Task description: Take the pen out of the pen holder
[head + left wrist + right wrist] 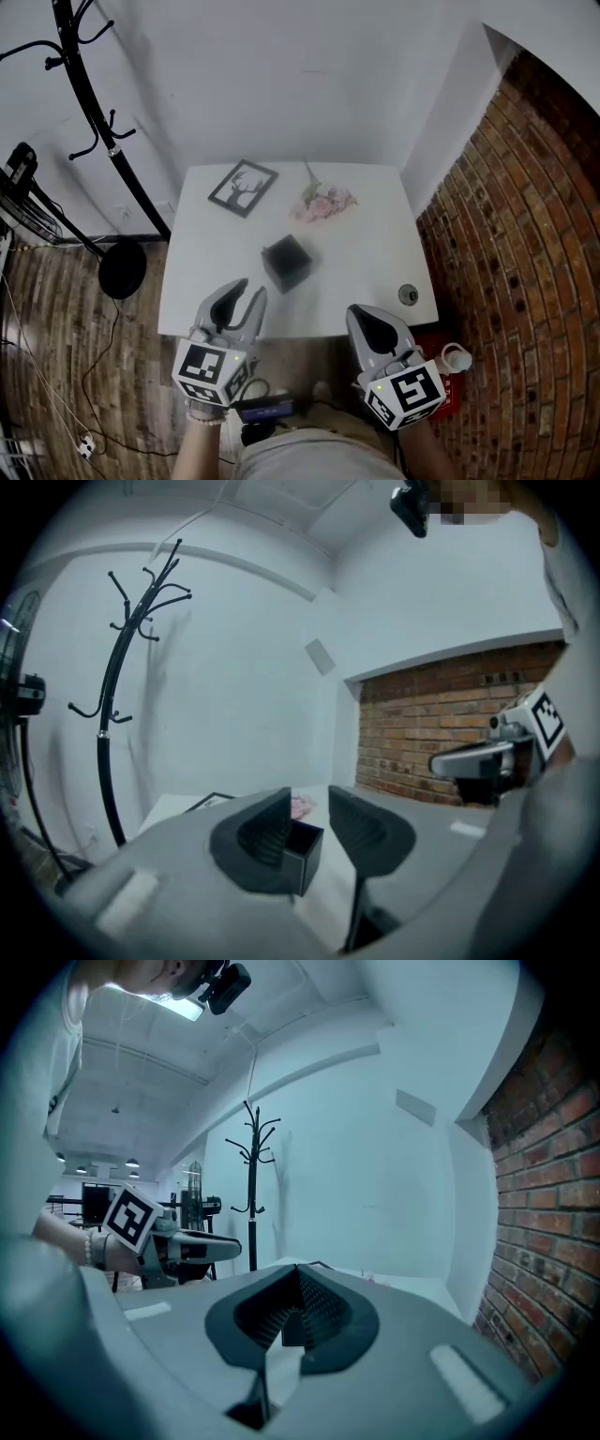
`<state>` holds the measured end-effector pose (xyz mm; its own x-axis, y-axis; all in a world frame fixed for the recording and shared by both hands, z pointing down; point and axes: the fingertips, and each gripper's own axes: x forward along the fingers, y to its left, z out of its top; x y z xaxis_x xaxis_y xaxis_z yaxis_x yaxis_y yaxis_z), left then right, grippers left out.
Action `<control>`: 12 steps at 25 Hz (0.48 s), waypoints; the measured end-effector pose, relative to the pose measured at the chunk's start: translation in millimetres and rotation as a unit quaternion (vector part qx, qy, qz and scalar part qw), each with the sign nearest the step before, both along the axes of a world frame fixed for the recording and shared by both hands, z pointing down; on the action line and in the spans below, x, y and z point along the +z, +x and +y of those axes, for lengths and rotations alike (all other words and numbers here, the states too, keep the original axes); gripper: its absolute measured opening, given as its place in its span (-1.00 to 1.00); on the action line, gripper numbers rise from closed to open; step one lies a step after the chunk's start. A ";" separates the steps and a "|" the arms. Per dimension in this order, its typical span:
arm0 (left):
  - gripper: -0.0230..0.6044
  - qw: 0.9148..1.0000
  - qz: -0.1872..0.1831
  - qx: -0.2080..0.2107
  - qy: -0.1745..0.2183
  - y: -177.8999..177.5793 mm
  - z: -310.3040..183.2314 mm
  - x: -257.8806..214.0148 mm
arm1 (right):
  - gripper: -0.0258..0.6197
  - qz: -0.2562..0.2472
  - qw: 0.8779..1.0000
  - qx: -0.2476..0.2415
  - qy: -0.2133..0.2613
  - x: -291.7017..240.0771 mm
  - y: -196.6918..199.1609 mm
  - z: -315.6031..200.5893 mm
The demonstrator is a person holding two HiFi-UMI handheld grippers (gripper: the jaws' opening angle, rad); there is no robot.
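**Black pen holder point(286, 262) sits mid-table, both grippers short of it**

No pen can be made out in it from above. The left gripper point(251, 289) hangs over the near edge of the white table point(375, 253), jaws spread and empty, seemingly lined up on the holder. The right gripper point(361, 314), jaws pressed together on nothing, probably just stands by.

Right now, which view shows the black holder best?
Head view: the whole holder stands unobstructed on the table. Left gripper view shows the holder partly behind a jaw; right gripper view, only a dark sliver through its jaws.
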<state>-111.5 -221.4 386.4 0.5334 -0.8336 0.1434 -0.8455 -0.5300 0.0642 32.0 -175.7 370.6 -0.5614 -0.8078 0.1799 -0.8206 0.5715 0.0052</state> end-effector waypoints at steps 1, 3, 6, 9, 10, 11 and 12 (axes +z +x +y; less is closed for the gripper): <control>-0.56 1.000 0.000 -0.002 -0.003 -0.2 -4.9 3.0 | -0.92 0.001 1.000 0.000 0.001 -0.5 1.3 -0.2; -0.56 1.000 0.002 -0.007 -0.005 0.1 -14.3 7.8 | -0.92 0.003 1.000 -0.001 0.002 -0.8 4.6 -0.7; -0.56 1.000 0.003 -0.014 -0.018 1.4 -27.2 19.0 | -0.92 0.007 1.000 0.000 0.002 -0.5 10.8 -0.8; -0.56 0.999 0.004 -0.022 -0.029 3.2 -42.8 33.1 | -0.92 0.009 1.000 0.002 0.000 1.0 17.5 -1.6; -0.56 0.999 0.003 -0.023 -0.036 3.4 -47.9 39.7 | -0.92 0.010 1.000 0.003 0.000 1.4 18.2 -1.7; -0.56 0.999 0.002 -0.024 -0.045 3.3 -52.8 47.2 | -0.92 0.010 1.000 0.002 0.000 1.8 18.1 -1.5; -0.54 0.998 0.001 -0.025 -0.055 2.7 -57.3 55.0 | -0.92 0.011 1.000 0.001 0.000 2.1 17.5 -1.2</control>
